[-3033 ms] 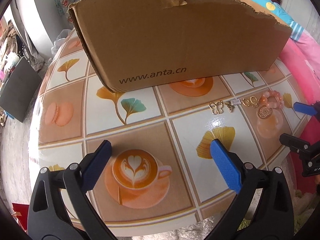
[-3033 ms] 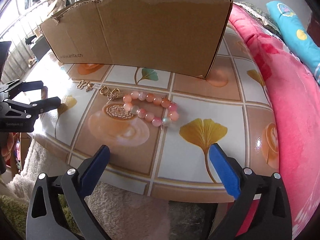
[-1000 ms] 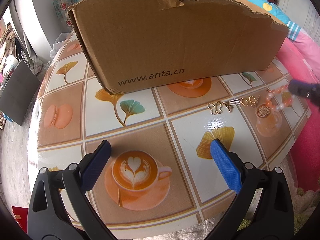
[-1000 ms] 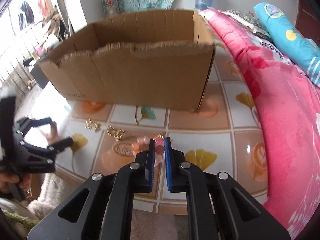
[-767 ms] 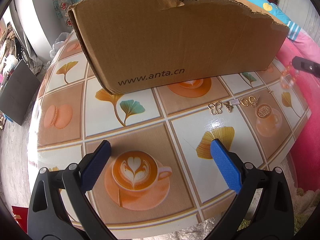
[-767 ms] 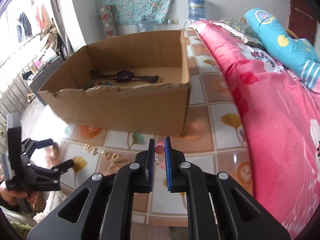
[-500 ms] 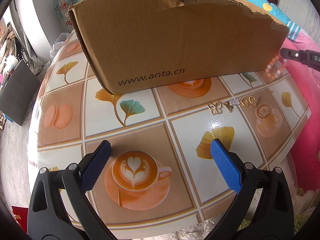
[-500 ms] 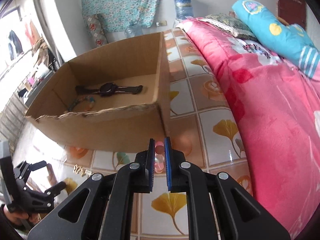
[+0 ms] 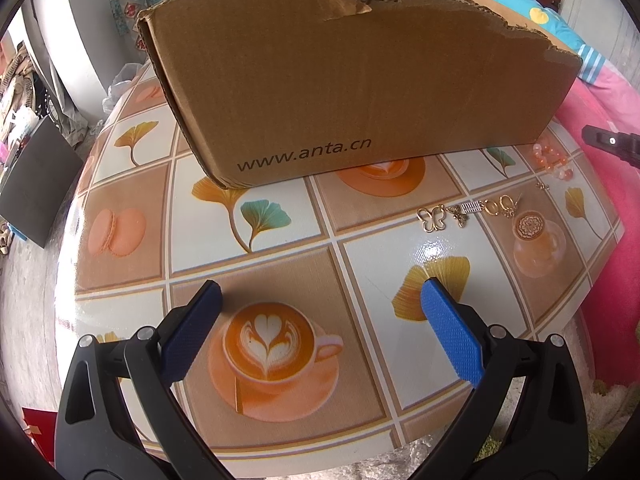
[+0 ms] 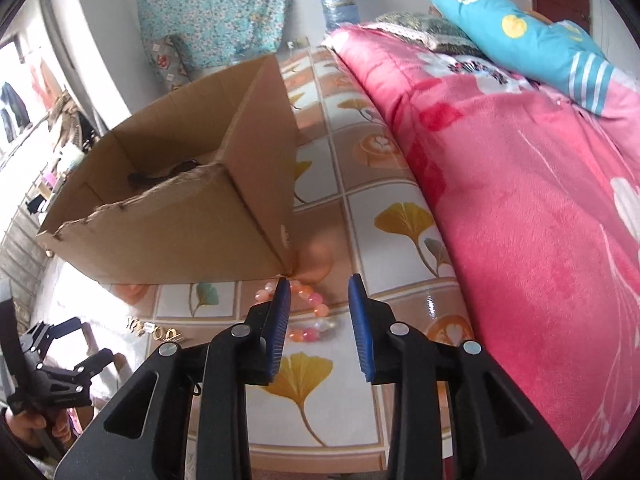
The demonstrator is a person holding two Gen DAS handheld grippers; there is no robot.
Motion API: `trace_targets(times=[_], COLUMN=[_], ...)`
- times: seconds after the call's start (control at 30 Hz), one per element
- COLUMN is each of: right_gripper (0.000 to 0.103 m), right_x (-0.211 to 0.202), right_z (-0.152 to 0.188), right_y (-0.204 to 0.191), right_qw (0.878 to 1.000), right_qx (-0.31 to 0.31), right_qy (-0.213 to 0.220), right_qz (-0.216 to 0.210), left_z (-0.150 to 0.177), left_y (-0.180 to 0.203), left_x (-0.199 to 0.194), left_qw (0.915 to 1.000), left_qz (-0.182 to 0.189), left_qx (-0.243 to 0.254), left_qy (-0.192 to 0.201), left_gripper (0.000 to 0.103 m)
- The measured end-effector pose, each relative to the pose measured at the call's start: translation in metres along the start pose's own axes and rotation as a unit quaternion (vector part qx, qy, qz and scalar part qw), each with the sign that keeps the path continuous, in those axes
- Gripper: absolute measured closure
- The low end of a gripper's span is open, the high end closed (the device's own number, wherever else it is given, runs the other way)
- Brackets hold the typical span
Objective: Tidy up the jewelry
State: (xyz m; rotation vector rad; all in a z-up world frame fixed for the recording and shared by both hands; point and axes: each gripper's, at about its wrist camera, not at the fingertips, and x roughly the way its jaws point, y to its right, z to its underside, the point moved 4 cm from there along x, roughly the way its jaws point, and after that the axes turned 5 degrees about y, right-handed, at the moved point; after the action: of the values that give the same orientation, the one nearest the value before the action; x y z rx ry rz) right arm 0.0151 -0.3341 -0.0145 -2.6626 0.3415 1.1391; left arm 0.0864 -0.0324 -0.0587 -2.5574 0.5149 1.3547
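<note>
Beaded bracelet (image 10: 308,312) of pink, orange and pale beads lies on the patterned tabletop (image 10: 400,248), just outside the near right corner of the cardboard box (image 10: 192,216). Its loop is flattened into an oval whose long axis runs roughly from the box corner toward the table's front edge, slanting slightly to the right in the right wrist view; part of the loop is hidden behind the left finger. In the left wrist view the same bracelet (image 9: 550,162) appears as a small cluster of beads beside the box's right end.

Right gripper (image 10: 320,312) hovers above the bracelet, angled downward, with its blue pads parted. Its jaws have just been opening, and no pad presses on the beads, which rest on the table below the gap. Only a dark tip of this gripper (image 9: 608,144) enters the left wrist view at the right margin.

Left gripper (image 9: 320,316) stands wide apart over a printed coffee cup on the tabletop, with nothing between its pads.

Gold charms (image 9: 472,212), including a butterfly, lie in a short row parallel to the box's front wall, between the bracelet and the left gripper. A dark strap-like item (image 10: 160,174) is partly visible inside the box. A pink blanket (image 10: 540,200) borders the table on the right.
</note>
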Motion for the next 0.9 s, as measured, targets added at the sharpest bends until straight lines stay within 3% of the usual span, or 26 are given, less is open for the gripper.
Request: trace_targets(times=[0.33,0.6,0.73,0.9], right_gripper=[0.063,0.063,0.053,0.052], right_x=[-0.006,-0.005,-0.004,-0.002], right_z=[0.024,0.032,0.031,0.033], right_y=[-0.033,-0.049,-0.053,-0.059], right_qw=[0.998,0.997,0.996,0.995], right_qx=[-0.030,-0.042,-0.042,-0.048], right_qy=[-0.023,-0.031,-0.030,-0.034], right_qz=[-0.050,-0.064,-0.071,-0.076], left_z=[0.000,0.000,0.000,0.001], left_y=[-0.001,-0.001,-0.001,-0.001], left_x=[0.000,0.000,0.000,-0.001], left_qw=[1.0000,1.0000,1.0000,1.0000], left_qz=[0.000,0.000,0.000,0.001], left_qx=[0.001,0.001,0.001,0.002], left_qy=[0.000,0.001,0.002,0.003], left_gripper=[0.007,0.007,0.007,0.007])
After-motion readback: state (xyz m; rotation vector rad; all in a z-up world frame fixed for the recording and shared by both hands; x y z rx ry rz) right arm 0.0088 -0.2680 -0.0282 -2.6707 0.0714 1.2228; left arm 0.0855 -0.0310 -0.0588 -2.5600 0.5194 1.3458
